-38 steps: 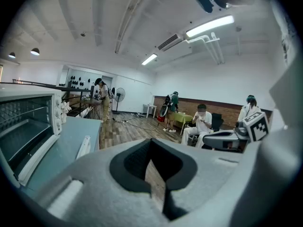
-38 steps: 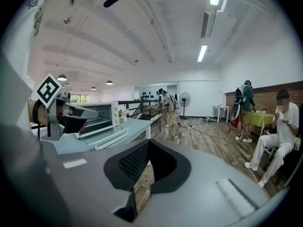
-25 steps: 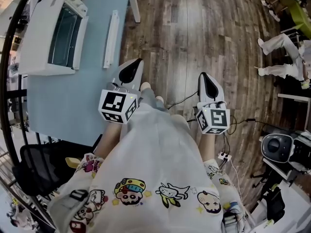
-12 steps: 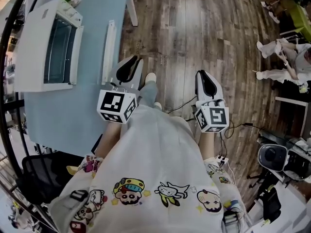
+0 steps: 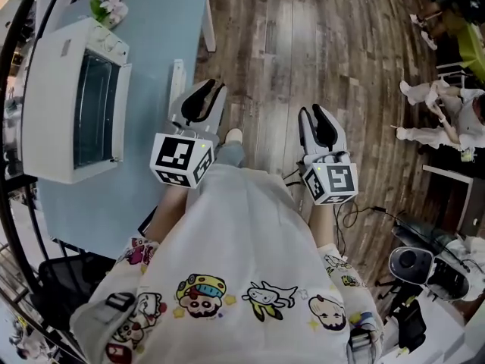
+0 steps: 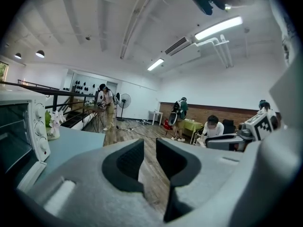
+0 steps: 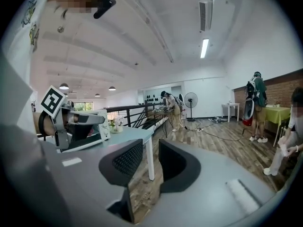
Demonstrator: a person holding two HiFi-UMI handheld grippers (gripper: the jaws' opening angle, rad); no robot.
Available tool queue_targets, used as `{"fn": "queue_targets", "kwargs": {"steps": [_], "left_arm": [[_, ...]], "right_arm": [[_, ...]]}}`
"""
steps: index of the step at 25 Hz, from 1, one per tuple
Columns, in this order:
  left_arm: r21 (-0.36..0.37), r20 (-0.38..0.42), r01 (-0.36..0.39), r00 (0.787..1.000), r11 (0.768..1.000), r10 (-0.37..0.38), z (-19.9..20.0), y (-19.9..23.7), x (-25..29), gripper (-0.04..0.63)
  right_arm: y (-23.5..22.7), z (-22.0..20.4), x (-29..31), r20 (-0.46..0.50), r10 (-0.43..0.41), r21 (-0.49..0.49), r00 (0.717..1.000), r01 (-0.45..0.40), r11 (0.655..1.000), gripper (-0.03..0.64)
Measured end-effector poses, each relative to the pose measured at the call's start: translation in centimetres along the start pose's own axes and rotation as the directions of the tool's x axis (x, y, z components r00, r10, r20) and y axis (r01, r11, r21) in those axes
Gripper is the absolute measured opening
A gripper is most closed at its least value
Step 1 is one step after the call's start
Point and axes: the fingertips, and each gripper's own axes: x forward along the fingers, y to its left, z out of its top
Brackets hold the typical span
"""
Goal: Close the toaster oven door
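A white toaster oven [image 5: 72, 105] stands on the light blue table [image 5: 163, 21] at the left, and its glass door [image 5: 95, 108] looks upright against the front. It also shows at the left edge of the left gripper view as the oven [image 6: 19, 131] with its knobs. My left gripper [image 5: 212, 88] hovers by the table's edge, to the right of the oven and apart from it. My right gripper [image 5: 313, 111] hangs over the wood floor. The jaws of both have just been opening and now stand open, with nothing between them in either the left gripper [image 6: 149, 150] or the right gripper [image 7: 150, 157].
A long white strip [image 5: 176, 78] lies on the table between the oven and my left gripper. A flower vase [image 5: 106, 6] stands behind the oven. A black chair [image 5: 61, 279] sits at the lower left. Cables [image 5: 356, 211] run over the floor, and seated people [image 5: 447, 105] are at the right.
Both grippers' jaws went from shut to open. The oven and table have slid down the head view as I moved forward along the table with both grippers.
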Motion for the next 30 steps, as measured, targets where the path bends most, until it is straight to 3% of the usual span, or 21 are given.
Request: {"fn": "queue_targets", "kwargs": {"steps": [11, 19, 22, 30], "left_arm": [[-0.045, 0.021, -0.137, 0.99, 0.99, 0.138, 0.7, 7.0, -0.5, 0.086], [-0.115, 0.046, -0.315, 0.946, 0.942, 0.322, 0.9, 11.1, -3.1, 0.087], [-0.146, 0.049, -0.41, 0.906, 0.9, 0.421, 0.8, 13.4, -4.6, 0.087], [-0.235, 0.068, -0.656, 0.725, 0.717, 0.686, 2.3, 18.5, -7.5, 0.087]], "right_arm": [[3.6, 1.5, 8.0, -0.035, 0.145, -0.04, 0.989, -0.147, 0.988, 0.104], [7.3, 3.1, 13.6, -0.077, 0.338, -0.097, 0.938, -0.345, 0.934, 0.106], [9.1, 3.7, 16.6, -0.094, 0.425, -0.113, 0.9, -0.434, 0.894, 0.106], [14.7, 6.4, 25.2, -0.156, 0.68, -0.158, 0.717, -0.697, 0.699, 0.105]]}}
